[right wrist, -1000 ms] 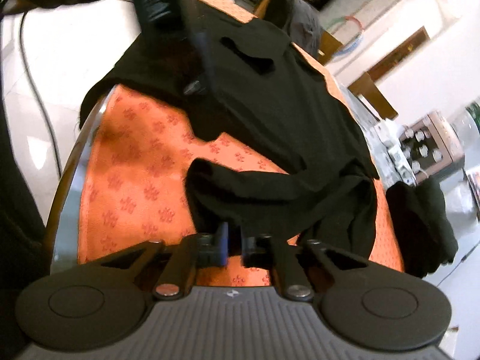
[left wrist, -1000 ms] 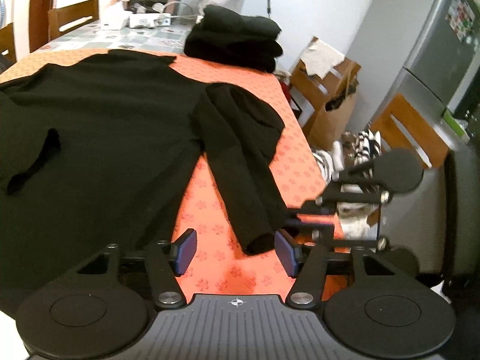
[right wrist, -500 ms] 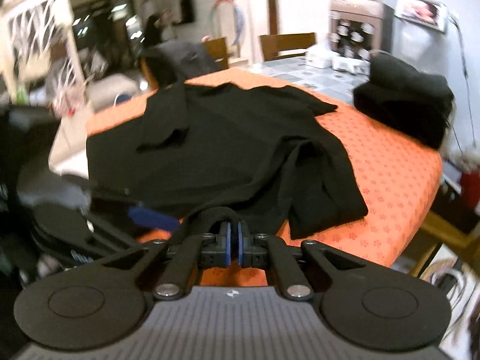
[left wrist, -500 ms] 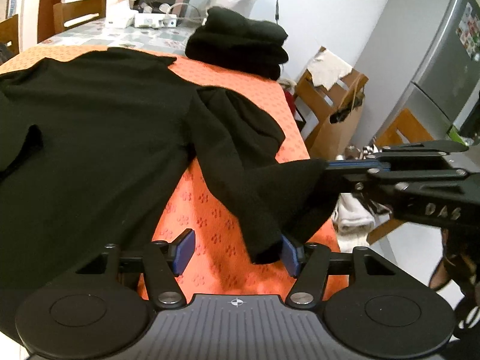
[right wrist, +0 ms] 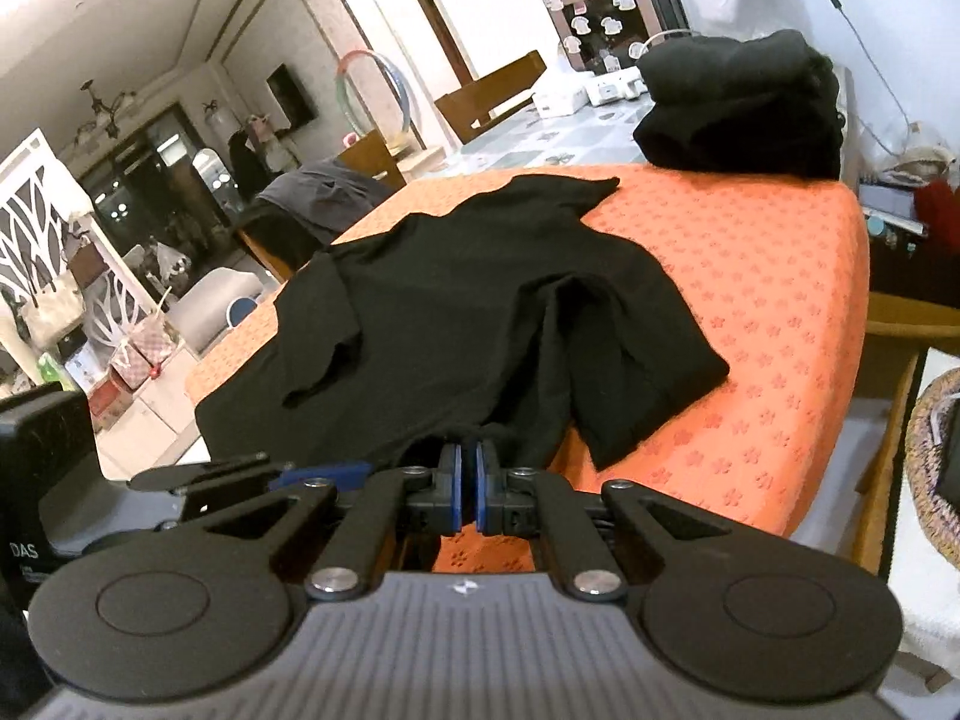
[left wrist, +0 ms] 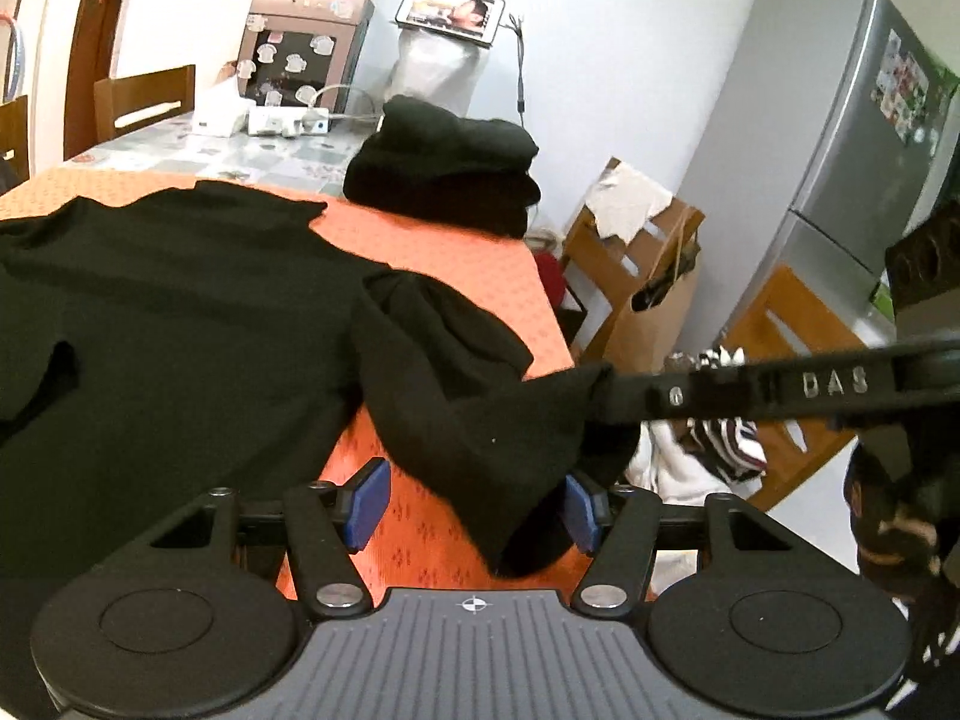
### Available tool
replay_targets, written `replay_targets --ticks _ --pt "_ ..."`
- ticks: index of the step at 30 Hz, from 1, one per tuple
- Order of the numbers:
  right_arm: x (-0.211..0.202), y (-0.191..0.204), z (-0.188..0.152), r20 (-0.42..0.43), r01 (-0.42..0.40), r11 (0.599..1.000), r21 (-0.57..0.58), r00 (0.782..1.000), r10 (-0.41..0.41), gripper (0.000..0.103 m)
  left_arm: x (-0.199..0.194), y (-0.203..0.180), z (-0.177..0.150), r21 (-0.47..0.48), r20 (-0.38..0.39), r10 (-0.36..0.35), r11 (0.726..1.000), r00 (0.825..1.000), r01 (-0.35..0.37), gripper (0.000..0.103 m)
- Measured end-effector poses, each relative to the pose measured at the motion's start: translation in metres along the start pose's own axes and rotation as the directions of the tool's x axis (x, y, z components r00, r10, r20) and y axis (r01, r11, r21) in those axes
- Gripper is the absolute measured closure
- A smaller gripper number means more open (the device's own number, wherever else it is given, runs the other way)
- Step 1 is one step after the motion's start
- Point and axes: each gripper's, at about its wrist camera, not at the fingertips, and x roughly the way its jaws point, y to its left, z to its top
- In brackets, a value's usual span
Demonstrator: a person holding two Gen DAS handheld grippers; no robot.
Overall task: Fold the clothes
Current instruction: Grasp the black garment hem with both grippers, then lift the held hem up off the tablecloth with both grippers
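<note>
A black long-sleeved garment [left wrist: 168,312] lies spread on the orange table cover [left wrist: 456,252]; it also shows in the right wrist view [right wrist: 480,300]. My right gripper [right wrist: 468,483] is shut on the end of its sleeve [left wrist: 498,438] and holds it lifted off the table near the front right edge. In the left wrist view the right gripper [left wrist: 606,387] reaches in from the right with the cuff pinched. My left gripper [left wrist: 474,507] is open, its blue pads on either side of the hanging sleeve, not closed on it.
A stack of folded black clothes [left wrist: 444,174] sits at the table's far end [right wrist: 744,114]. Wooden chairs [left wrist: 648,276], a paper bag and a fridge [left wrist: 852,138] stand right of the table. The table edge drops off close to the right.
My right gripper has lifted the sleeve end and swung round to face along the table. The sleeve now hangs between my open left fingers. The left gripper has tilted up slightly.
</note>
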Motion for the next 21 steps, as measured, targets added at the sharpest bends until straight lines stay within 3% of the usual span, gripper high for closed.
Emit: replay_targets --ticks 1,4,8,13,17,21 --pt "0.0 0.001 -0.001 0.001 0.0 1.0 -0.002 1.0 0.0 0.097 0.001 0.001 0.0 -0.005 -0.004 0.008 1.0 1.0 -0.008 0.051" --pt "-0.002 0.003 -0.002 0.0 0.019 0.999 -0.028 1.0 -0.019 0.097 0.0 0.005 0.001 -0.021 -0.004 0.026 0.999 1.0 -0.026 0.096" --pt "-0.003 0.014 -0.008 -0.037 0.077 0.982 -0.172 0.996 -0.085 0.097 -0.005 0.003 0.009 0.002 -0.003 0.015 1.0 1.0 -0.015 0.098" --pt "-0.005 0.042 -0.022 -0.04 0.114 0.91 -0.398 0.989 -0.142 0.088 -0.004 -0.01 0.022 0.052 -0.03 0.006 0.999 1.0 -0.004 0.098" --pt "-0.009 0.057 -0.026 -0.014 0.124 0.873 -0.471 0.989 -0.148 0.075 -0.001 -0.015 0.029 0.064 -0.055 0.016 0.998 0.998 -0.012 0.098" --pt "-0.01 0.067 -0.029 -0.011 0.125 0.848 -0.515 0.988 -0.152 0.074 -0.001 -0.016 0.035 0.067 -0.07 0.018 0.998 0.997 -0.013 0.098"
